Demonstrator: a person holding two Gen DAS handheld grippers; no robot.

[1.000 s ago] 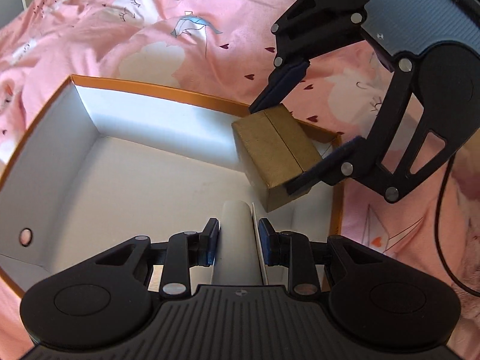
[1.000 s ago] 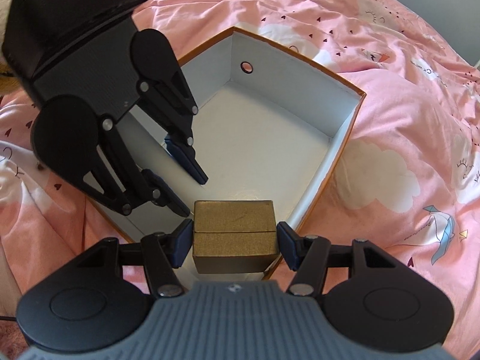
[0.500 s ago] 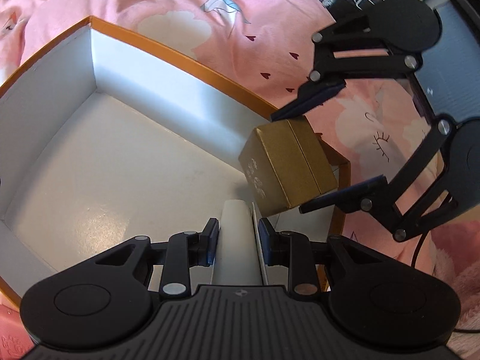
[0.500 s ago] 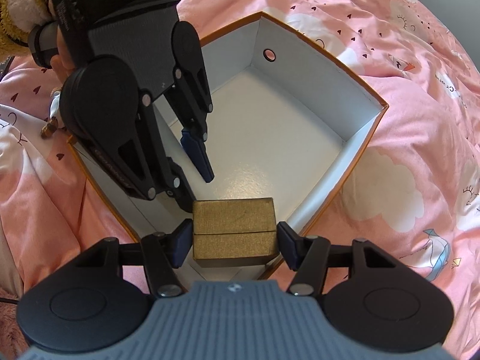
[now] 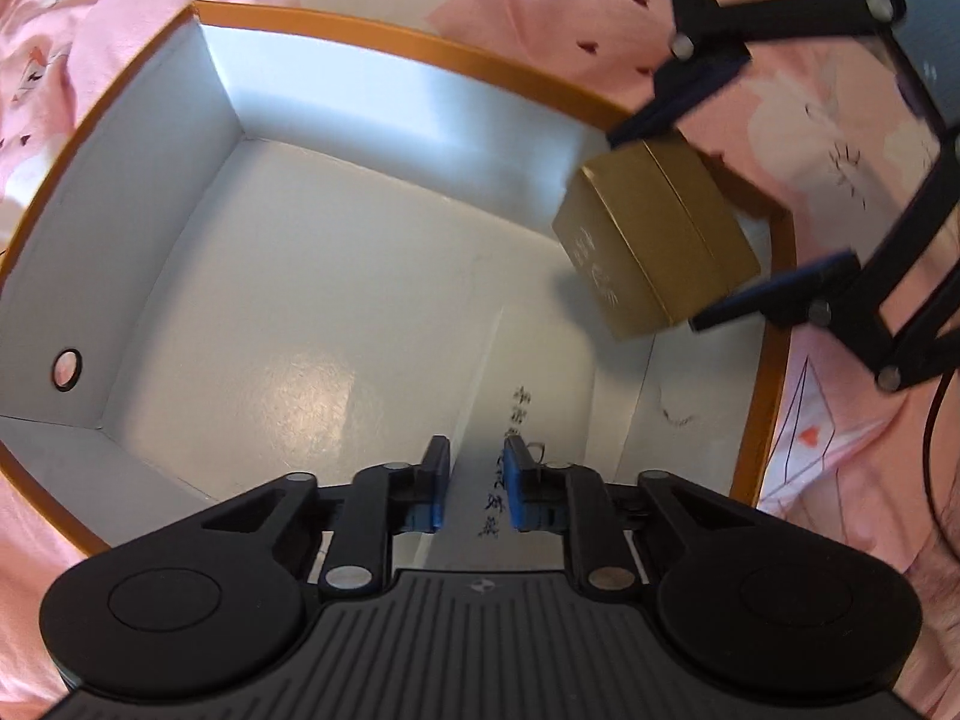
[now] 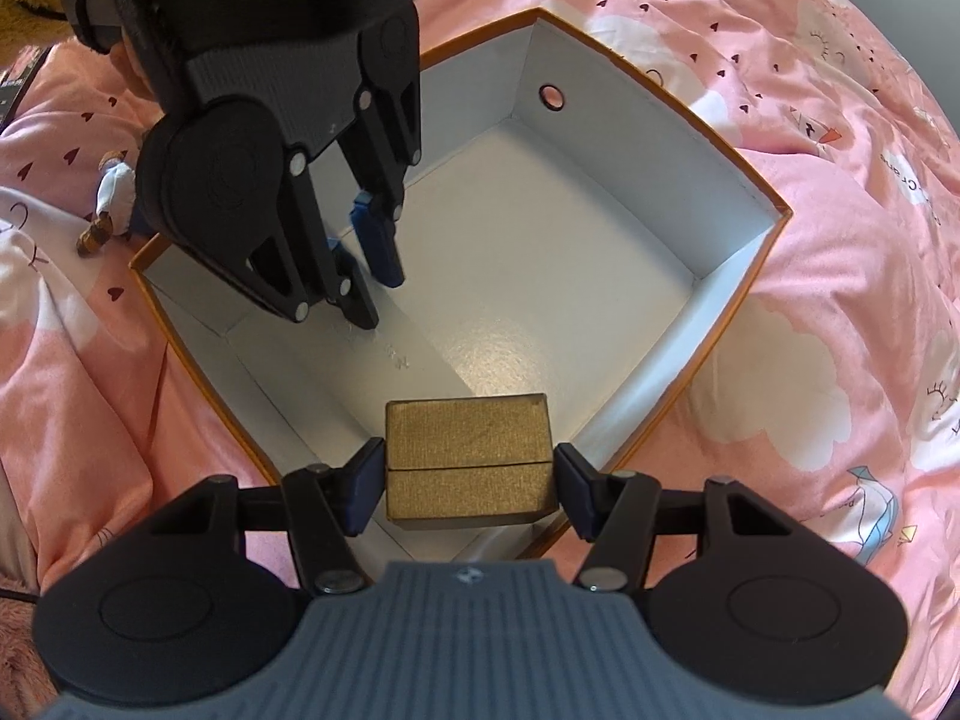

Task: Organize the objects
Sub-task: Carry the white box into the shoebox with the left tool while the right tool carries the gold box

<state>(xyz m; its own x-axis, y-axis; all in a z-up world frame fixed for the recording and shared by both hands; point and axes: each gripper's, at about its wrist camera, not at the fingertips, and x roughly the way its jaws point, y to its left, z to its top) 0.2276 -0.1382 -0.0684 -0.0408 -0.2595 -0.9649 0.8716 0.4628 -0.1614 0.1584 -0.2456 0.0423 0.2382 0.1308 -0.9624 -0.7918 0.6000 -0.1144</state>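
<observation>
A large orange-rimmed box (image 5: 432, 54) with a white inside lies open on the pink bedding; it also shows in the right wrist view (image 6: 744, 168). My left gripper (image 5: 474, 492) is shut on a long white box (image 5: 480, 420) with black lettering, held low inside the big box near its right wall. My right gripper (image 6: 468, 480) is shut on a small gold box (image 6: 468, 456), held over the big box's near corner. In the left wrist view the gold box (image 5: 654, 240) hangs at the box's far right corner. The left gripper shows in the right wrist view (image 6: 372, 282).
Pink patterned bedding (image 6: 840, 360) surrounds the box on all sides. A small figurine (image 6: 111, 198) lies on the bedding left of the box. A round hole (image 5: 66, 369) pierces the box's left wall. A black cable (image 5: 930, 450) runs at the right.
My left gripper has gone down and forward into the big box with the white box. My right gripper has carried the gold box further over the big box's corner.
</observation>
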